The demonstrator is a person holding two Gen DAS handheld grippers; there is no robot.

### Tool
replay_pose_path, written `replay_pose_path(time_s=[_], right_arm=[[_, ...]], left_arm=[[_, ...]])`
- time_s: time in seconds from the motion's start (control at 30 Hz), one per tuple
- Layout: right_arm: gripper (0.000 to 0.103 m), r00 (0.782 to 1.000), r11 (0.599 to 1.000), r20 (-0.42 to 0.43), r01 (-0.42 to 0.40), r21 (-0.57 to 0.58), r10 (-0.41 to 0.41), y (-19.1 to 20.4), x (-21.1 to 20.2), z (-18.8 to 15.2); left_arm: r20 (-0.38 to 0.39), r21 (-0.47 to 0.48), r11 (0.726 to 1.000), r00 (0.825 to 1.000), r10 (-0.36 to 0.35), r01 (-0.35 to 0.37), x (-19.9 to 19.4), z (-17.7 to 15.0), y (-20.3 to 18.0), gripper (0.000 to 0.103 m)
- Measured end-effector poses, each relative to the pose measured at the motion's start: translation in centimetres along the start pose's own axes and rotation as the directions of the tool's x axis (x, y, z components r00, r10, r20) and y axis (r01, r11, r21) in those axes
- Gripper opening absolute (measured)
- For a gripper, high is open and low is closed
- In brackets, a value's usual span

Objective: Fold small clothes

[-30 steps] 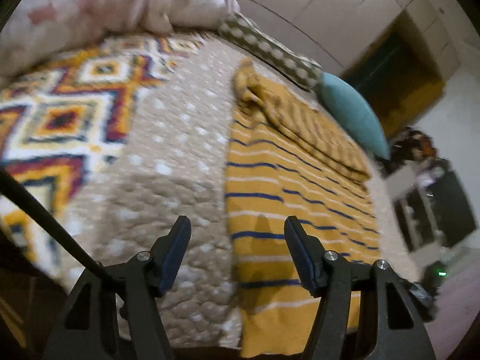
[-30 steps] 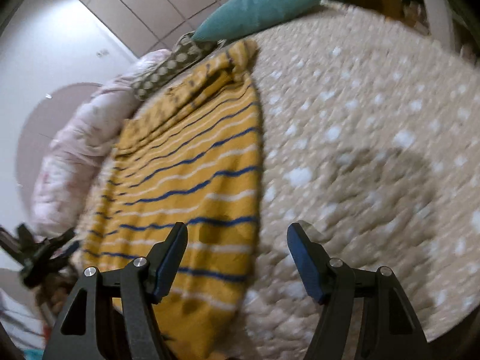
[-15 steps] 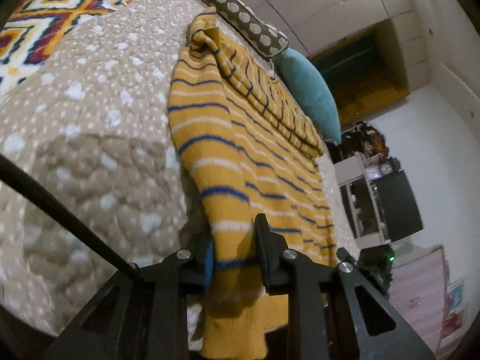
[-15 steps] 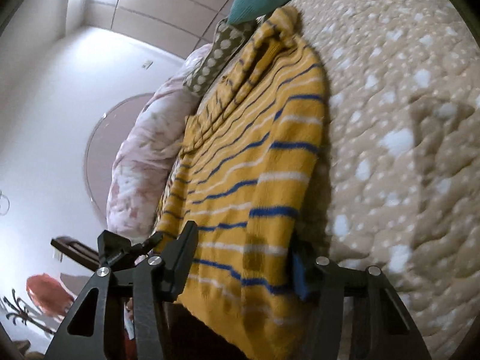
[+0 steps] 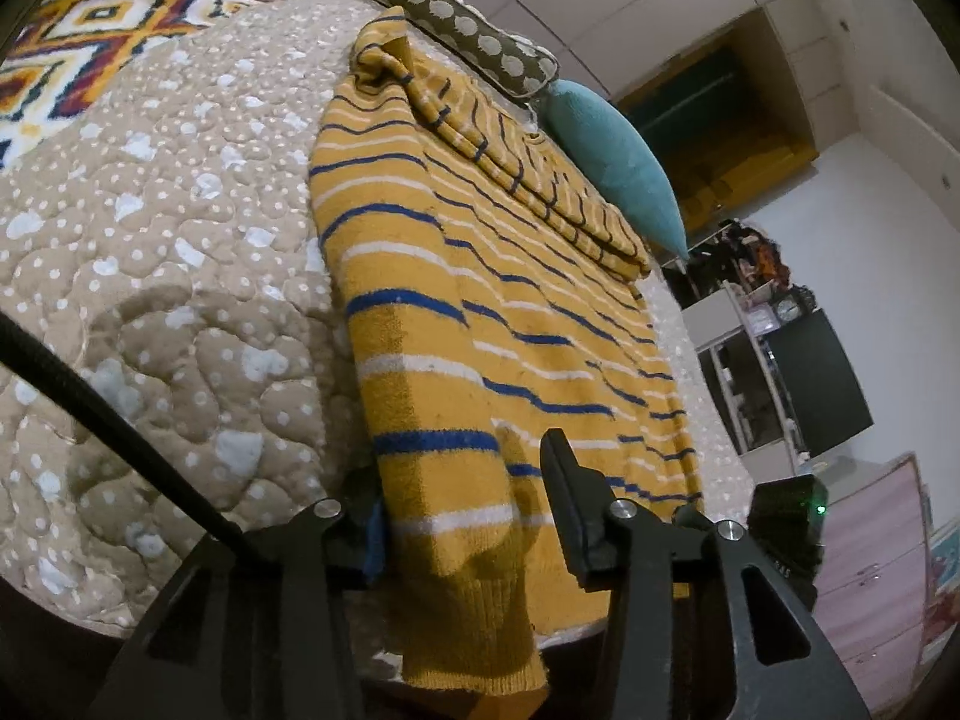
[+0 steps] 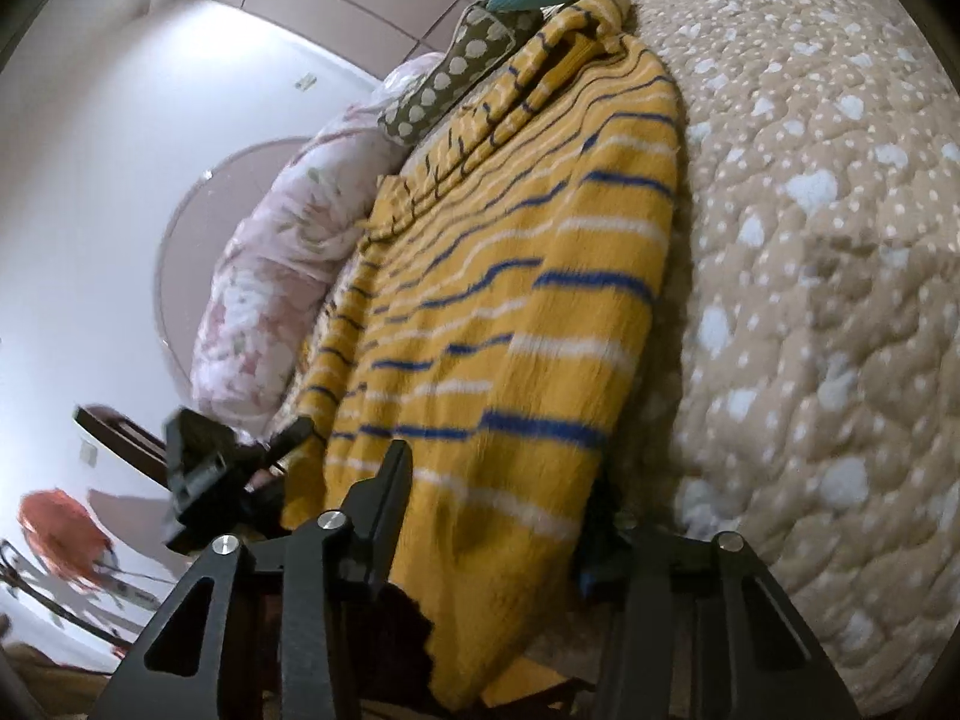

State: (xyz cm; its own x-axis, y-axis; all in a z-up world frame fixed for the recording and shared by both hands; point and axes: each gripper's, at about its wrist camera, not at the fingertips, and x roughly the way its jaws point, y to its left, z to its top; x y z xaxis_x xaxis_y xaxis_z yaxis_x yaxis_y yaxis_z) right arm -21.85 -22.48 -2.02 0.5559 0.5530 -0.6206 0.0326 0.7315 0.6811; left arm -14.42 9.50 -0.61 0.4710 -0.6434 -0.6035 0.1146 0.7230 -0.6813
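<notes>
Two hand-held grippers [image 5: 465,516] [image 6: 498,516] astride sweater [image 5: 480,300] hem.

Sweater [image 5: 492,312]: coarse, fuzzy knitted cloth, matt, with a ribbed hem. Bedspread [image 5: 180,276]: quilted cloth, puffed and stitched, matt; teal cushion [image 5: 618,162] a fine-textured fabric. Left claw [image 5: 468,516] and right claw [image 6: 498,510]: matt black rigid plastic with bright metal screw heads; wardrobe panels [image 5: 630,12] smooth with a slight sheen.
</notes>
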Motion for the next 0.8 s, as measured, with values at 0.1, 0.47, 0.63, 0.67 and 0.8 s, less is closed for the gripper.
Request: replay_pose_path(time_s=[0.1,0.47,0.63,0.67,0.8], right_arm=[[0.038,1.000,1.000,-0.010,0.008,0.007,-0.008,-0.1,0.4,0.4],[0.011,0.999,0.998,-0.030,0.036,0.051,-0.035,-1.7,-0.2,0.9],[0.009,0.998,0.998,-0.034,0.043,-0.043,-0.044,0.6,-1.7,0.4],[0.008,0.999,0.997,-0.034,0.040,-0.061,-0.042,1.0,-2.2,0.2],[0.008,0.997,0.991,-0.064,0.027,-0.128,-0.036,2.6,-4.1,-1.7]], left_arm=[[-0.013,-0.032,0.999,1.000,0.013,-0.013,0.2,0.4,0.0,0.043],[-0.009,-0.028,0.977,0.978,0.210,-0.210,-0.6,1.9,-0.1,0.007],[0.065,0.003,0.975,0.973,0.220,-0.220,-4.3,1.4,-1.3,0.007],[0.078,0.014,0.975,0.972,0.222,-0.223,-5.1,1.1,-1.5,0.007],[0.089,0.041,0.978,0.976,0.198,-0.202,-7.6,-0.1,-2.5,0.007]])
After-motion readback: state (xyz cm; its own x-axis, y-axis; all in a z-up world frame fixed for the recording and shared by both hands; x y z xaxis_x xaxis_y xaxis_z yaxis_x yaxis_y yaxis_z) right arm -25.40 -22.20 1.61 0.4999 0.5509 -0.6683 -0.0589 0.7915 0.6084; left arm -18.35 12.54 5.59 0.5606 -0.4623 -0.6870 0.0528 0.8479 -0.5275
